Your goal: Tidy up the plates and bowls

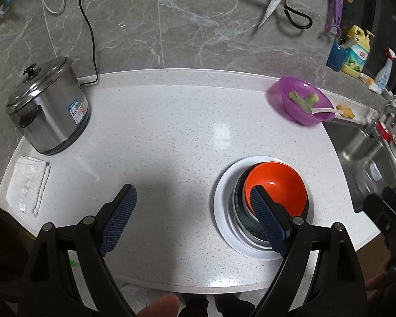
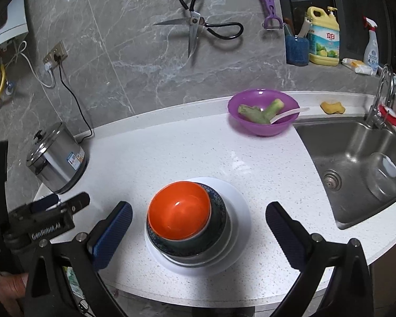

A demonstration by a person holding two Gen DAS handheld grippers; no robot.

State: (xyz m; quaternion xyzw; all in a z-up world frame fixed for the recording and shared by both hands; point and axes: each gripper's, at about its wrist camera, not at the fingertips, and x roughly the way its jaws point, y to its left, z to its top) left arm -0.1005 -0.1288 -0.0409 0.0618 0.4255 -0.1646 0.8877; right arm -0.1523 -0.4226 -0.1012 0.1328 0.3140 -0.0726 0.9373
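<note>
Orange bowl (image 2: 179, 209) nests in dark bowl (image 2: 219, 211) on white plate (image 2: 241, 211); both grippers, left gripper (image 1: 195, 219) and right gripper (image 2: 198, 233), gape apart

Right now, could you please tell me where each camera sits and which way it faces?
Left wrist: on the left gripper, facing the countertop and wall; its open fingers show, stack at right.
Right wrist: on the right gripper, facing the orange bowl stack on the white plate; its open fingers show.
Shared: stack, purple bowl, steel pot, sink.
</note>
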